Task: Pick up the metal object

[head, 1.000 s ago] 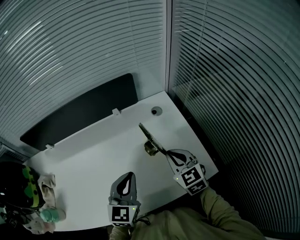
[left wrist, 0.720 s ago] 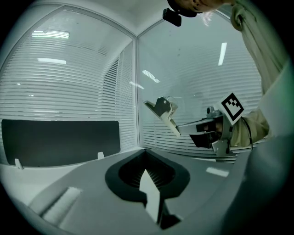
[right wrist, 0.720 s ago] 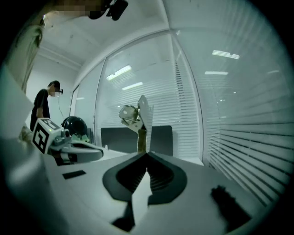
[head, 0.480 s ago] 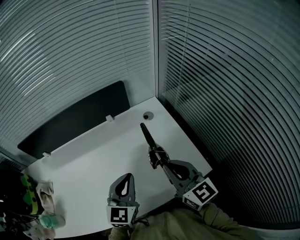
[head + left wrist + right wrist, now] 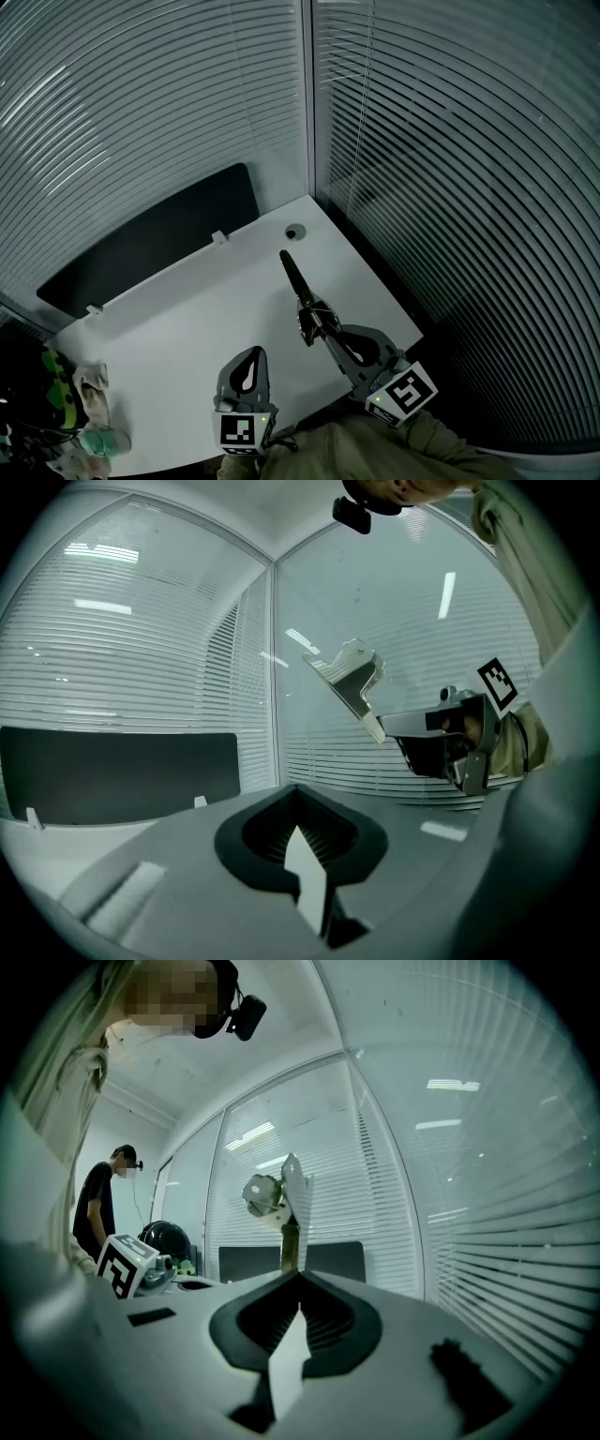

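Observation:
The metal object (image 5: pixel 302 292) is a long flat bracket with a folded hinge piece, and it is held up over the right part of the white table (image 5: pixel 187 319). My right gripper (image 5: pixel 330 337) is shut on its near end. In the right gripper view the metal object (image 5: pixel 281 1206) stands up from the tips of my right gripper (image 5: pixel 298 1275). The left gripper view shows the metal object (image 5: pixel 349 682) raised in the air. My left gripper (image 5: pixel 249 361) hovers by the table's front edge, shut and holding nothing (image 5: pixel 296 791).
A black panel (image 5: pixel 141 244) runs along the table's back edge, with a round cable hole (image 5: pixel 295 232) near the far corner. Glass walls with blinds (image 5: pixel 450 187) close in behind and to the right. A helmet and cloth (image 5: pixel 66 398) lie at the left end. A person (image 5: pixel 98 1208) stands farther off.
The right gripper has shifted a little toward the front right with the metal object still in it. The left gripper has stayed by the front edge.

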